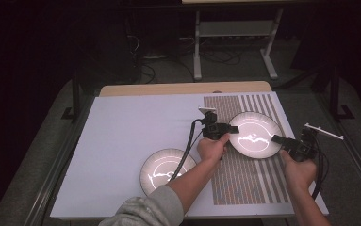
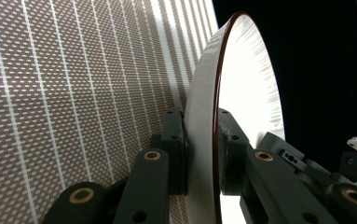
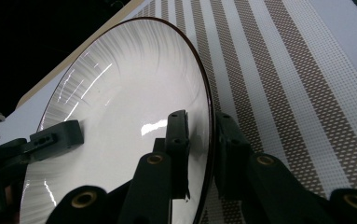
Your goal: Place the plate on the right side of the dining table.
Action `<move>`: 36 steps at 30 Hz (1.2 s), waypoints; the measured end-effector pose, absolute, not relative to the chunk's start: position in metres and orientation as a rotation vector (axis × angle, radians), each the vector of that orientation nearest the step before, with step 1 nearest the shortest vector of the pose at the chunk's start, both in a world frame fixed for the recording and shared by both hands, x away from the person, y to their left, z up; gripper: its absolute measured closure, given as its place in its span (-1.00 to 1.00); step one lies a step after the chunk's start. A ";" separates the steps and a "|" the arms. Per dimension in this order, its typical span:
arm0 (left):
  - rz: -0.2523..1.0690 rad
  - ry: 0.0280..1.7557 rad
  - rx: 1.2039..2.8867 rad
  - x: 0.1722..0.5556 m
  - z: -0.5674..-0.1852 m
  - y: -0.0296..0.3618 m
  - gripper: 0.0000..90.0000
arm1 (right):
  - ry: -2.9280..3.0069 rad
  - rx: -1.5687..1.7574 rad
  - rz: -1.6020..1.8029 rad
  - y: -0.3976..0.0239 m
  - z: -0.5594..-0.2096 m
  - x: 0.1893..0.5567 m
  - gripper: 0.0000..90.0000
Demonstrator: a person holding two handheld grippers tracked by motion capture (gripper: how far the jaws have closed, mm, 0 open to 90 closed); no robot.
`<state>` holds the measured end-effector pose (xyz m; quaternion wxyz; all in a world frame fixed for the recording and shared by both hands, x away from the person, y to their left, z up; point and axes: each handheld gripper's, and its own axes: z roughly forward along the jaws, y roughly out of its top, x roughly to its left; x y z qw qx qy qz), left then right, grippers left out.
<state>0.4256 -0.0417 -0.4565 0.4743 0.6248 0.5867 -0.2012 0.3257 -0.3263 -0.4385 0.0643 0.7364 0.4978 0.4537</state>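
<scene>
Now both grippers, left and right, clamped on one plate's opposite rims (above the striped mat).

Both forearms enter from the bottom edge of the high view and angle up toward the right half of the table. Left forearm in a grey sleeve, hand wrapped round the left gripper, jaws pointing right. Right hand bare at the wrist, carrying the right gripper, jaws pointing left. The two grippers face each other, level. Each pair of jaws is clamped on opposite edges of one plate. Cables trail back along both arms.
</scene>
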 end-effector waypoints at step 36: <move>-0.436 1.445 1.623 0.438 -0.472 -0.051 0.65 | 1.599 2.220 1.220 -0.328 -0.459 0.341 0.62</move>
